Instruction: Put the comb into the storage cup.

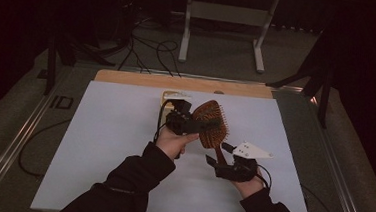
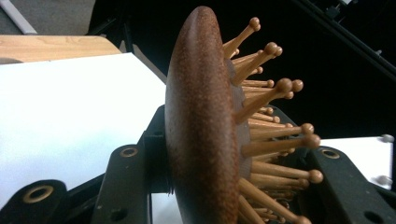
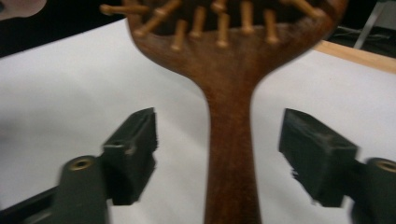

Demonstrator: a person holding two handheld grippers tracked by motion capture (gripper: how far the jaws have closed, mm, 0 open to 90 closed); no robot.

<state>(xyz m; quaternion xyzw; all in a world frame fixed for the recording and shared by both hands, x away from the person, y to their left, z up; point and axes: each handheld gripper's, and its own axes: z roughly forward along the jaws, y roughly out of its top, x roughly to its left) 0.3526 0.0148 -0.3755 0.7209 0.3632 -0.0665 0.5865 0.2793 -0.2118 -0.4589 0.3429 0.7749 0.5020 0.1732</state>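
A brown wooden hairbrush [image 1: 212, 129] with round-tipped wooden pins is held up above the white sheet [image 1: 109, 130]. My left gripper [image 1: 202, 123] is shut on the brush's oval head. In the left gripper view the head [image 2: 201, 130] stands edge-on between the jaws, pins pointing right. My right gripper [image 1: 219, 155] is open just below, at the handle. In the right gripper view the handle [image 3: 231, 154] runs up the middle between the two pads [image 3: 135, 135], with a gap on each side.
A wooden board [image 1: 128, 78] lines the table's far edge, and a pale object [image 1: 174, 94] lies just behind the left gripper. Beyond the table are a metal stand [image 1: 222, 13], floor cables [image 1: 150, 48] and dark tripod legs [image 1: 318, 75].
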